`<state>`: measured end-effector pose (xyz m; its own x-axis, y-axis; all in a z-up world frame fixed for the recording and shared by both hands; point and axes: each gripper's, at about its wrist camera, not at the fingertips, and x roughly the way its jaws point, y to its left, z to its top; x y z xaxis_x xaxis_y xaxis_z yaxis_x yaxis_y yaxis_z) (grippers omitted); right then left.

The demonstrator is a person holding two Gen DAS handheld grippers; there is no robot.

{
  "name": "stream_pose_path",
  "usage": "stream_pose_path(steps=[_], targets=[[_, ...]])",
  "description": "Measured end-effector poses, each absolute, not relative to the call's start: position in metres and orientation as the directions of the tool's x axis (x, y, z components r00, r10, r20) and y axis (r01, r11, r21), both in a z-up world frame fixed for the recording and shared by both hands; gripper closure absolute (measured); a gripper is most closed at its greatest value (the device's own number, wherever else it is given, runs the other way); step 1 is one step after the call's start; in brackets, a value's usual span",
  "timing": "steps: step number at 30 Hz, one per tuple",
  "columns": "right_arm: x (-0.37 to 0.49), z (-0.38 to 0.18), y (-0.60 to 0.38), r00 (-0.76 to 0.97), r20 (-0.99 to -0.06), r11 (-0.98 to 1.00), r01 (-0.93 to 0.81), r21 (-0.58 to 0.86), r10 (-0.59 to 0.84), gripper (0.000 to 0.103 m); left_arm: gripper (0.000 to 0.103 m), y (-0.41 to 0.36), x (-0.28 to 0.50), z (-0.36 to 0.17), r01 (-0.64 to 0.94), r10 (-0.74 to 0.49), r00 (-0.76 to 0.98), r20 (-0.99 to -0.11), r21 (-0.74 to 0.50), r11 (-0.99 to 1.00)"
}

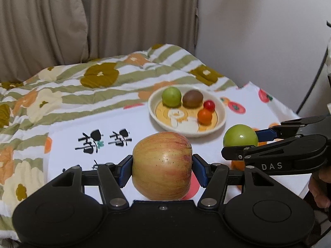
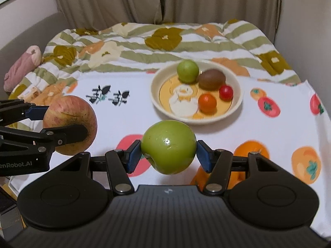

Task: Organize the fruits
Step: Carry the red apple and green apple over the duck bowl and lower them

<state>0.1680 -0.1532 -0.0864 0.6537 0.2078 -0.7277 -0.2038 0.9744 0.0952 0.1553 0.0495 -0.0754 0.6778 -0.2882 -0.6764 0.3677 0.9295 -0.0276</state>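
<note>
My left gripper is shut on a red-yellow apple and holds it above the white cloth; it also shows in the right wrist view. My right gripper is shut on a green apple, also seen in the left wrist view. A cream bowl ahead holds a green fruit, a brown kiwi, a red tomato and an orange tomato. The bowl also shows in the left wrist view.
A white cloth printed with fruit covers the surface. A flowered striped quilt lies behind the bowl. Beige curtains hang at the back. A pink soft toy lies at the far left.
</note>
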Motion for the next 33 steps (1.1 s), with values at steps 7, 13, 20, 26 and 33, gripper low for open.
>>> stream_pose_path(steps=[7,13,20,26,33], targets=[[0.184,-0.053,-0.181,0.677,-0.692,0.96,-0.268,0.086,0.251,0.031,0.038,0.027,0.163,-0.048,0.289,-0.239,0.722,-0.649,-0.031,0.957],[0.21,-0.038,-0.207,0.688,-0.665,0.943,-0.326,0.073,0.29,0.031,0.039,0.001,0.181,-0.037,0.246,-0.209,0.748,-0.63,-0.03,0.969],[0.253,-0.04,-0.234,0.672,-0.658,0.916,-0.394,0.073,0.341,0.031,0.038,-0.026,0.218,-0.042,0.192,-0.171,0.757,-0.631,-0.035,0.981],[0.288,-0.053,-0.249,0.647,-0.664,0.893,-0.444,0.07,0.374,0.031,0.039,-0.041,0.253,-0.056,0.143,-0.129,0.754,-0.645,-0.031,0.989],[0.324,-0.076,-0.258,0.603,-0.687,0.868,-0.489,0.083,0.405,0.031,0.039,-0.051,0.29,-0.081,0.099,-0.089,0.732,-0.676,-0.023,0.995]])
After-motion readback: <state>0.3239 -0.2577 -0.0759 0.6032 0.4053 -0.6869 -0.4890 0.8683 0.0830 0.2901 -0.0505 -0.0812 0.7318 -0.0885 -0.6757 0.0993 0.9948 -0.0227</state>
